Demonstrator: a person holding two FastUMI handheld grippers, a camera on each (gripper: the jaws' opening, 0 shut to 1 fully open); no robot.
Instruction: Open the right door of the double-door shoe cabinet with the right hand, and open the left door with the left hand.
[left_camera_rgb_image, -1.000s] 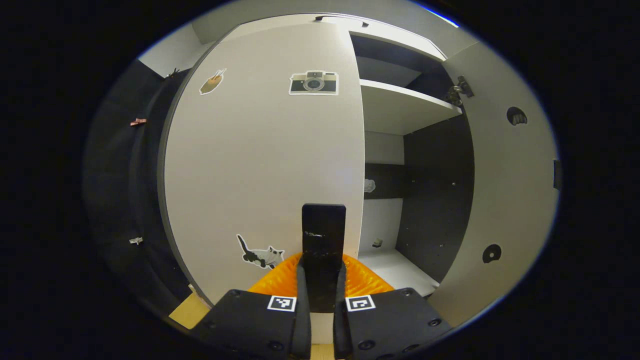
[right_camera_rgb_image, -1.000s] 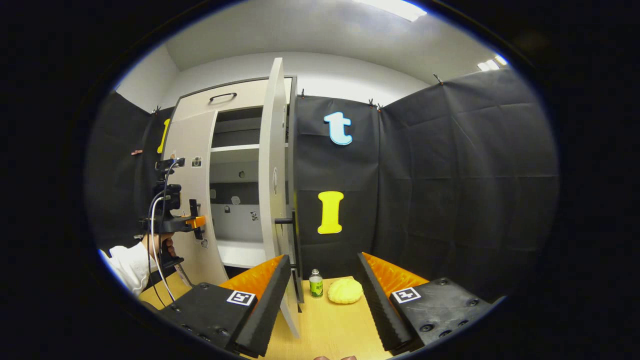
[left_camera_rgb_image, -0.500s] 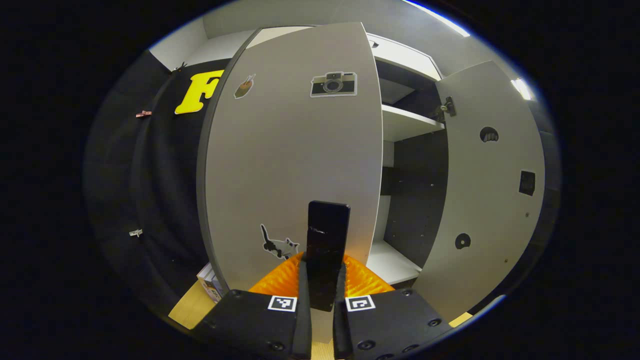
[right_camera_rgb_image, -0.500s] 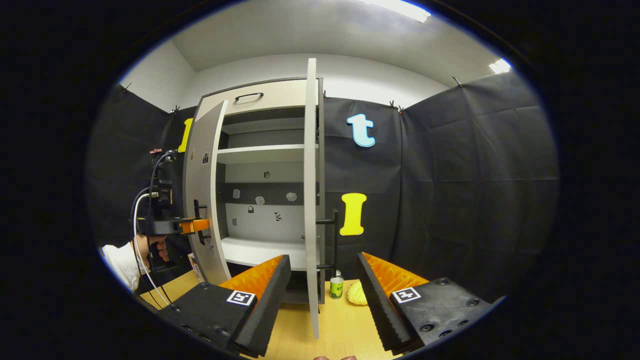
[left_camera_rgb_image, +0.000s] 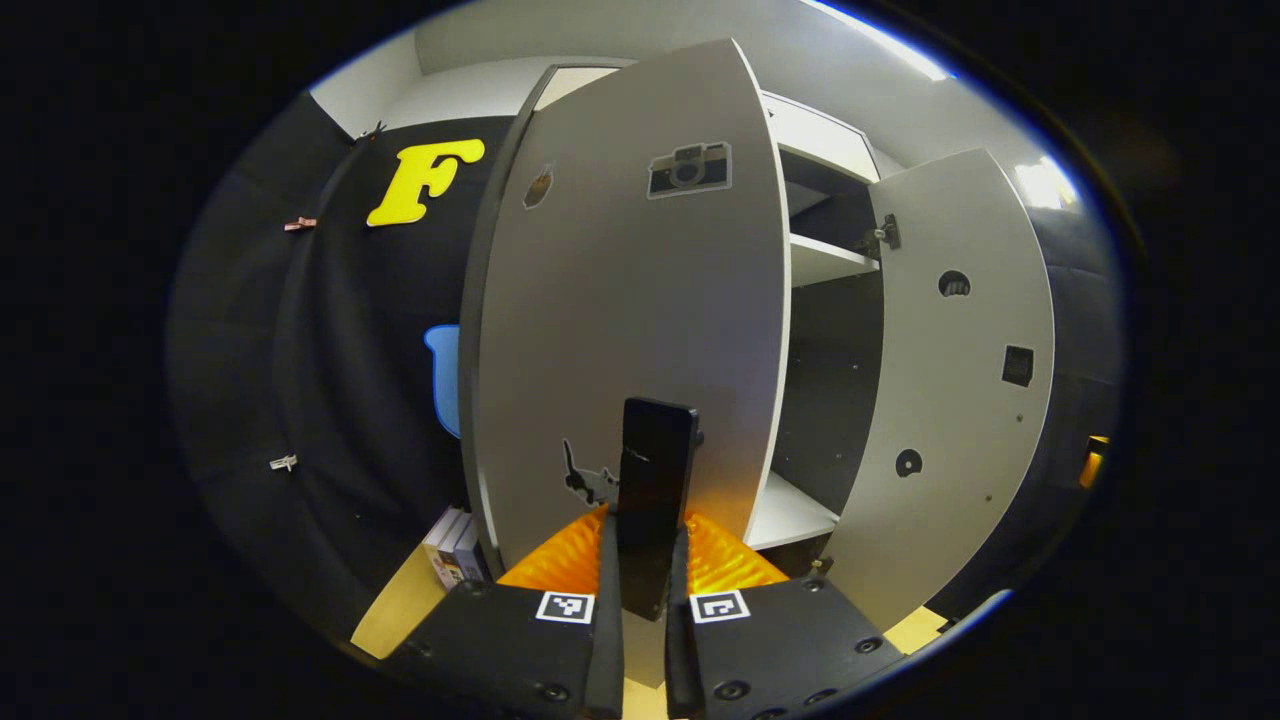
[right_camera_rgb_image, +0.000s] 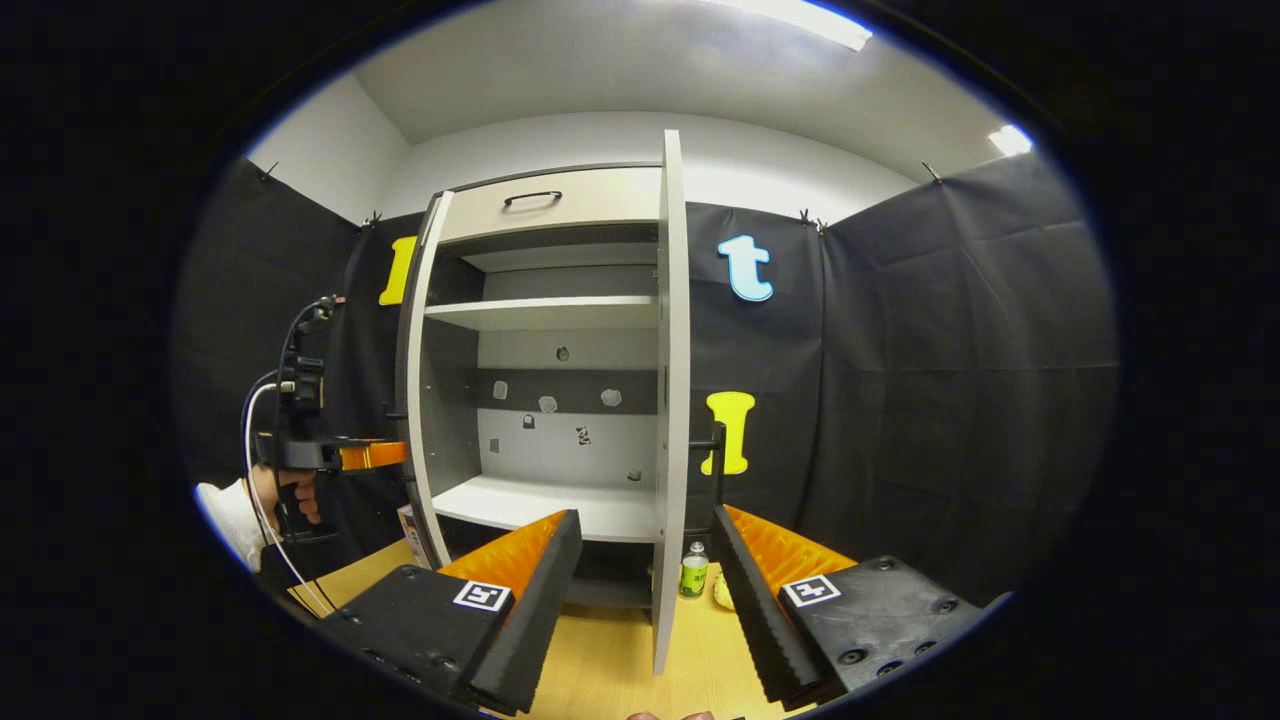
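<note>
With the right door (right_camera_rgb_image: 670, 400) wide open beside the right gripper (right_camera_rgb_image: 640, 590) (jaws spread, empty), the left gripper (left_camera_rgb_image: 645, 590), clenched on the left door's handle (left_camera_rgb_image: 655, 480), needs only a little more outward swing.

Left door (left_camera_rgb_image: 630, 330) hides most of the cabinet interior (left_camera_rgb_image: 825, 380).

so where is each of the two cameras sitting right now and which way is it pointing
Left gripper view: rides the left gripper, close against the pale grey left cabinet door; its fingers clamp the black door handle.
Right gripper view: rides the right gripper, set back over the wooden table, facing the open cabinet; its fingers are spread.
Shared: both doors; the right gripper view also catches the left gripper.
</note>
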